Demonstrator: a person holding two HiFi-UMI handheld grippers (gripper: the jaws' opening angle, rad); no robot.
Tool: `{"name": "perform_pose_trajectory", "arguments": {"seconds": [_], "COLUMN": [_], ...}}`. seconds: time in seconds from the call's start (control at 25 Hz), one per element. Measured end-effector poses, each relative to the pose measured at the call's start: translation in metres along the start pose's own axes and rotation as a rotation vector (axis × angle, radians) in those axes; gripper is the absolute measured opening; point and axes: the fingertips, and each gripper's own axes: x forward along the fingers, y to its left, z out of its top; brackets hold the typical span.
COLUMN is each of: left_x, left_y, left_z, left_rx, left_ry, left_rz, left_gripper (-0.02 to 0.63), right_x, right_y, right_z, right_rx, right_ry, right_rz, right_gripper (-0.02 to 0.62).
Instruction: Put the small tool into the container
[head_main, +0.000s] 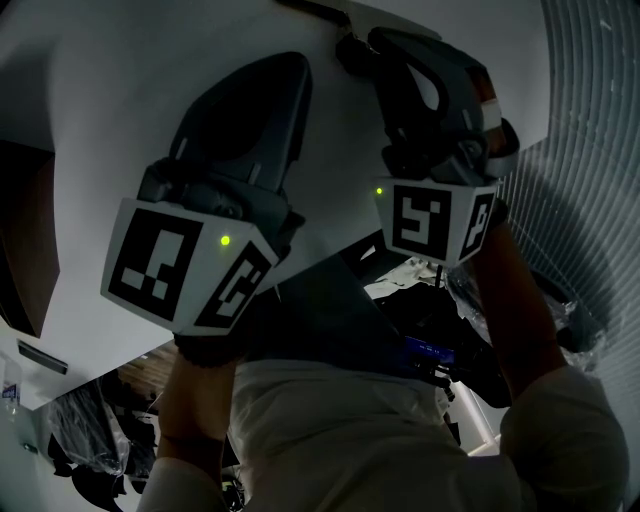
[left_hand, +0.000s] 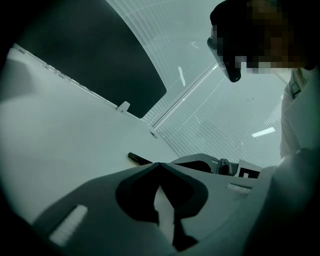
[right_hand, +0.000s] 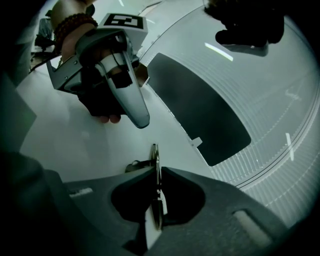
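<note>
grey right claw (right_hand: 157, 169): closed on the small tool, a pad pressing each flat side.
small tool (right_hand: 155, 152): thin bright metal seen edge-on, upright between the pads, its end poking past the tips at lower centre of the right gripper view.
left claw (left_hand: 159, 165): closed, tips touching, nothing between them.
dark stick (left_hand: 138, 158): lies on the bench just beyond the left claw's tips.
bench (left_hand: 60, 140): white, under both claws.
dark panel (right_hand: 200, 112): borders the bench's edge, centre right of the right gripper view, well apart from the tool.
</note>
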Motion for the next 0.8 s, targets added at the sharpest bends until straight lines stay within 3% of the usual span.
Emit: {"name": "perform_pose_trajectory", "arguments": {"seconds": [0.32, 0.8], "left_x": [-0.007, -0.043], "left_y": [-0.009, -0.028], "left_z": [0.013, 0.054], "left_rx": [0.015, 0.086], "left_ry": [-0.018, -0.066], "left_rz": [-0.008, 0.000], "left_gripper": [0.000, 0.000], "right_x": [-0.010, -0.036], "right_y": [-0.006, -0.033], "right_z": [0.012, 0.062], "right_rx": [-0.004, -0.044], "right_ry": [-0.013, -0.081], "right_rz": [-0.007, -0.030], "right_gripper": [0.005, 0.005]}}
